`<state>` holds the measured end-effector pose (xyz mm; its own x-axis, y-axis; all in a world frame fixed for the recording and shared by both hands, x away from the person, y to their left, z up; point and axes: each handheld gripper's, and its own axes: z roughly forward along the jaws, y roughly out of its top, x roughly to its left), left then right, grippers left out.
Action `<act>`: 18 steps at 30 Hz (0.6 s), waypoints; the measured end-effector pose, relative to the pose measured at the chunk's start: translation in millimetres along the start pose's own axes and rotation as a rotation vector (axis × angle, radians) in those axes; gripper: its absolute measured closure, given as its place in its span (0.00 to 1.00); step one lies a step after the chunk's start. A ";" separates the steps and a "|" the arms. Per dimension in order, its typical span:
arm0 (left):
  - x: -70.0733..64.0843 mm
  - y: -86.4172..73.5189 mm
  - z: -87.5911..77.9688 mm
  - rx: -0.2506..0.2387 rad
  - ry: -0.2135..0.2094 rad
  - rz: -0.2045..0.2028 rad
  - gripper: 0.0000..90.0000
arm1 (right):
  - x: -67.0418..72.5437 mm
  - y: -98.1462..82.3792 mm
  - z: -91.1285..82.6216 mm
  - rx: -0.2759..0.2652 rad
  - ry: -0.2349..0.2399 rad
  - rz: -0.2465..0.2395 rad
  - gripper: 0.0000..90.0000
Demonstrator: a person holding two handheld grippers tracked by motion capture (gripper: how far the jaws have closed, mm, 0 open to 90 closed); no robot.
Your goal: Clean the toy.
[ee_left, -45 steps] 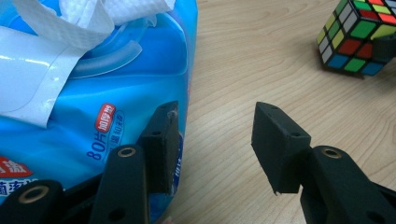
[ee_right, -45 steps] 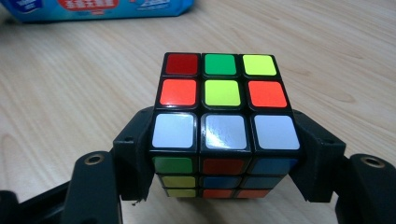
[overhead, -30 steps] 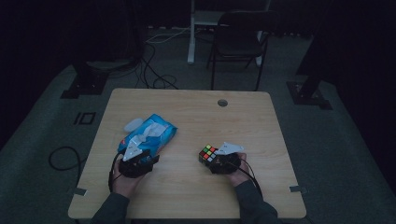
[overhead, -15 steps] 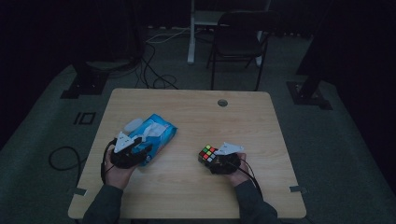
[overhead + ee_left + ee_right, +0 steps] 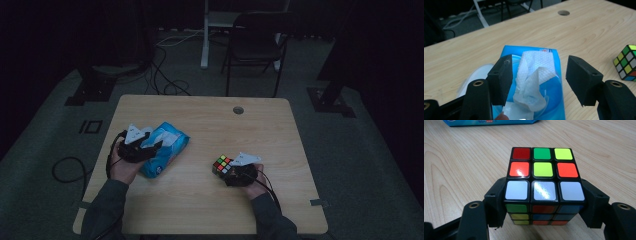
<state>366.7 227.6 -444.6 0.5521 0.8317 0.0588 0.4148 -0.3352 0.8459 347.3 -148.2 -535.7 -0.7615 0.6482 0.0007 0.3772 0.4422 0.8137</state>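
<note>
High view first: a wooden table (image 5: 200, 120) stands in a dim room, and a person's two forearms come in from the near edge, each hand holding a gripper. The left gripper (image 5: 152, 148) sits over the near end of a blue tissue pack (image 5: 167, 145) that lies flat on the left half of the table. The right gripper (image 5: 223, 170) is at the right half, well apart from the pack, and has a puzzle cube (image 5: 222, 164) between its jaws.

From the left gripper view, the left gripper (image 5: 537, 80) has let go: its jaws have just been opening and now stand wide, one on each side of a crumpled white tissue (image 5: 534, 77) that sticks up out of the tissue pack (image 5: 554, 62). Neither pad touches the tissue or the pack; there is clear space on both sides. The puzzle cube (image 5: 626, 62) shows at the right edge of that view, resting on the table (image 5: 586, 32).

In the right gripper view the right gripper (image 5: 544, 205) is clamped on the puzzle cube (image 5: 542, 177), a pad pressed flat against each side of it. The cube's top face shows red, green, yellow, orange and white squares. Its base appears to rest on the table (image 5: 461, 157). A strip of the tissue pack (image 5: 491, 122) lies at the far top edge.
</note>
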 end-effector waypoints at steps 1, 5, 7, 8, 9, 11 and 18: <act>0.9 0.1 3.2 0.014 -0.009 -0.001 0.43 | 0.0 0.0 0.0 0.000 0.000 0.000 0.38; 3.6 -2.3 17.4 0.060 -0.024 -0.006 0.41 | -0.2 -0.1 0.1 -0.001 0.001 -0.001 0.38; 4.8 -3.4 24.2 0.087 -0.032 -0.009 0.41 | -0.4 -0.1 0.1 -0.001 0.001 -0.002 0.38; 5.1 -3.6 27.7 0.105 -0.025 -0.009 0.41 | -0.4 -0.1 0.1 -0.001 0.002 -0.002 0.38; 5.5 -3.8 31.3 0.122 -0.010 -0.012 0.43 | -0.5 -0.1 0.1 -0.001 0.002 -0.002 0.38; 6.4 -3.9 34.4 0.138 0.005 -0.015 0.51 | -0.5 -0.1 0.1 -0.001 0.002 -0.002 0.38; 16.8 -3.2 44.3 0.205 0.032 -0.058 0.67 | -0.6 -0.2 0.1 -0.002 0.003 -0.001 0.38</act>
<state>406.7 223.0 -469.8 0.5011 0.8648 0.0325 0.5854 -0.3664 0.7233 347.8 -148.7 -535.9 -0.7637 0.6456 0.0013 0.3751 0.4422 0.8147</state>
